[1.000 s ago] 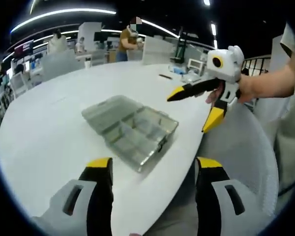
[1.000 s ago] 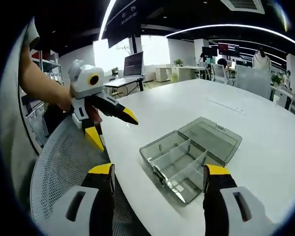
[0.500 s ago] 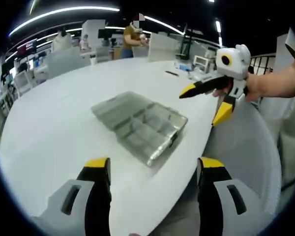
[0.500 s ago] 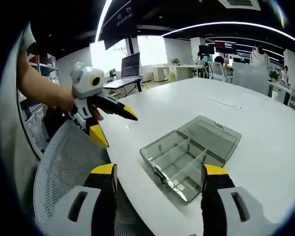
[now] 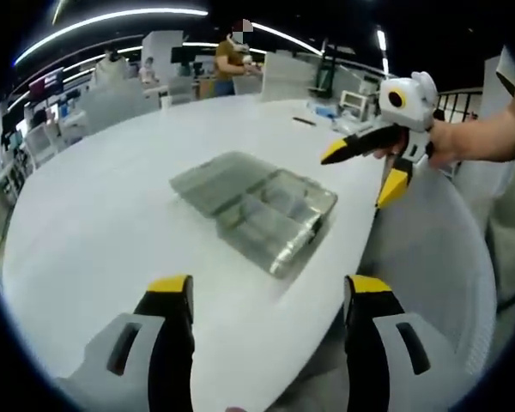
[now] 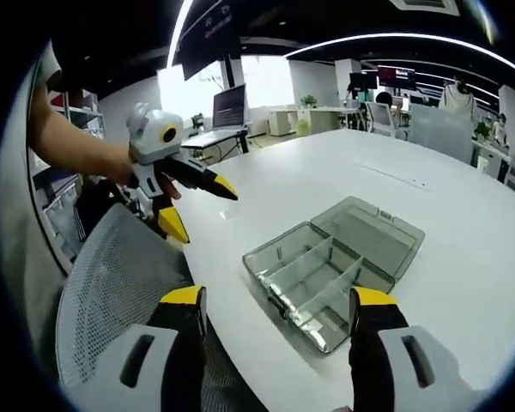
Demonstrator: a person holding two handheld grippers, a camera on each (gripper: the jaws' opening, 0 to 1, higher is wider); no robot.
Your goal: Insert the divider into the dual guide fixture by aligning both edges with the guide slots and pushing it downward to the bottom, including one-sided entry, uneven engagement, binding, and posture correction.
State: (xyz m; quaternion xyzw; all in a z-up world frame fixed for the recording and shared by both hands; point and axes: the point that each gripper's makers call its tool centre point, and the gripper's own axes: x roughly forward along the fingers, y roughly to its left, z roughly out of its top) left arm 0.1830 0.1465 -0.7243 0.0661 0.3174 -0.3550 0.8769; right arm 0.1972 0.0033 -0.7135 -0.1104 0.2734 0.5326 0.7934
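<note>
A clear grey plastic compartment box (image 5: 257, 206) lies on the white round table (image 5: 94, 215) with its lid folded flat open. In the right gripper view the box (image 6: 326, 270) shows thin dividers standing between its compartments. My left gripper (image 5: 269, 292) is open and empty, near the table's edge and short of the box. My right gripper (image 6: 279, 299) is also open and empty, just short of the box's near corner. Each gripper appears in the other's view, held by a hand: the right gripper (image 5: 359, 175) and the left gripper (image 6: 202, 210), both with jaws spread.
A grey mesh chair (image 6: 112, 292) stands against the table edge beneath the grippers. Small items (image 5: 309, 122) lie at the table's far side. Desks, monitors and a person (image 5: 227, 64) are in the background. The table has bare surface around the box.
Both hands have drifted a little, so the box sits slightly higher and further right in the left gripper view. The box has not moved and both grippers stay open.
</note>
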